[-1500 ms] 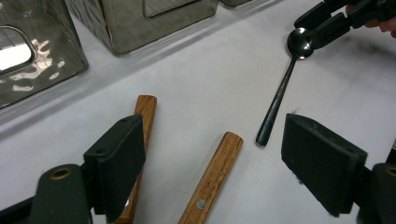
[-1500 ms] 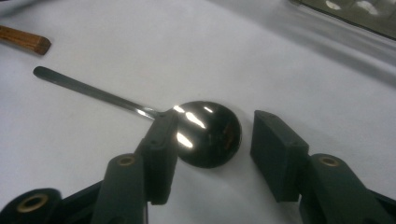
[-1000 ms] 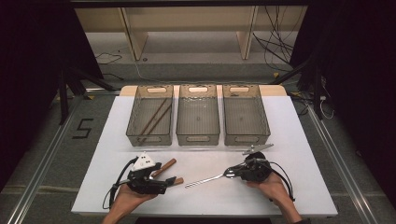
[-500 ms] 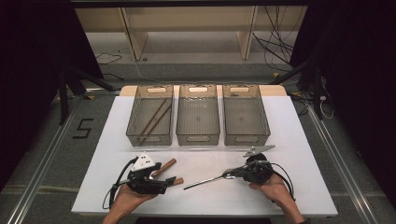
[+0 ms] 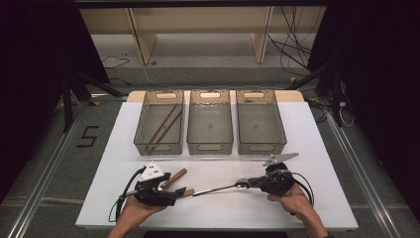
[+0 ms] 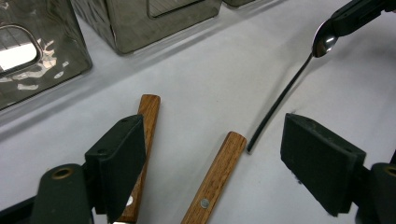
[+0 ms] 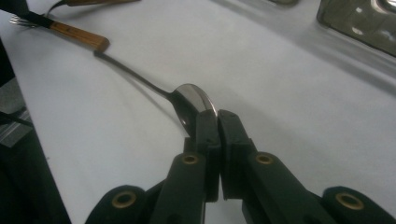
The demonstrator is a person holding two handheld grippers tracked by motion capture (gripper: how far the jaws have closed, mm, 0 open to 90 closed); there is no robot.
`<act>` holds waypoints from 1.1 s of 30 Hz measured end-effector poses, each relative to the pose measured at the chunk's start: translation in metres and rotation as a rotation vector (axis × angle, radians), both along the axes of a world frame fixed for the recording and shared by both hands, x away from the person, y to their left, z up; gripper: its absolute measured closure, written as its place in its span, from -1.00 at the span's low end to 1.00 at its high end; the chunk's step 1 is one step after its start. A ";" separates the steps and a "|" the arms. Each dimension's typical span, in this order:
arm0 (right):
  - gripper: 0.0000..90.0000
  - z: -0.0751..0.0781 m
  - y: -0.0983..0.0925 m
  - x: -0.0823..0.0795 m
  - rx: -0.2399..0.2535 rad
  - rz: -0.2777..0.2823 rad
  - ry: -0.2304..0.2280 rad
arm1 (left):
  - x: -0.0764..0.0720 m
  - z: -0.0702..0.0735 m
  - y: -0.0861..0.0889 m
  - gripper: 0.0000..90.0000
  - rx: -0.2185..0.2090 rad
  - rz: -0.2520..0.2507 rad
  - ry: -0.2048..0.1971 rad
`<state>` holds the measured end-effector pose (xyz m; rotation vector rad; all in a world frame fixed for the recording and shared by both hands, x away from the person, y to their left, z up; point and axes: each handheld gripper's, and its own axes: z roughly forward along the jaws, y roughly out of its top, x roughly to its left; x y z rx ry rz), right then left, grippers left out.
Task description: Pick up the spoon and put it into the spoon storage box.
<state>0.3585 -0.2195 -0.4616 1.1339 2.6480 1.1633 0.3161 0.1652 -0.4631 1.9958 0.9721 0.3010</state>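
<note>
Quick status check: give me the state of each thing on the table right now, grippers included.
right gripper: shut on the spoon's bowl.
spoon: pinched at the bowl, handle stretching toward the left gripper.
left gripper: open, holding nothing.
two wooden handles: lying flat on the table.
left bin: holds thin sticks.
middle bin: looks empty.

I sit at a white table on a grey floor, which has a black "5" marked to the left. Metal rails run along the floor on both sides. Beyond the far edge stands a pale wooden shelf unit. Dark curtains hang left and right. Loose black cables lie on the floor far right. Light falls evenly from above.
</note>
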 end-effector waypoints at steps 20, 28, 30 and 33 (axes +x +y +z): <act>0.99 0.023 -0.017 -0.013 0.056 0.028 -0.048 | 0.001 0.000 0.004 -0.51 -0.011 0.013 0.001; 0.99 0.029 -0.024 -0.014 0.092 -0.008 -0.075 | 0.001 0.001 0.007 -0.51 -0.017 0.025 -0.005; 0.99 0.034 -0.026 -0.014 0.116 -0.032 -0.097 | 0.001 0.001 0.008 -0.51 -0.015 0.024 -0.007; 0.99 0.040 -0.028 -0.015 0.133 -0.052 -0.127 | 0.001 0.000 0.009 -0.51 -0.014 0.028 -0.008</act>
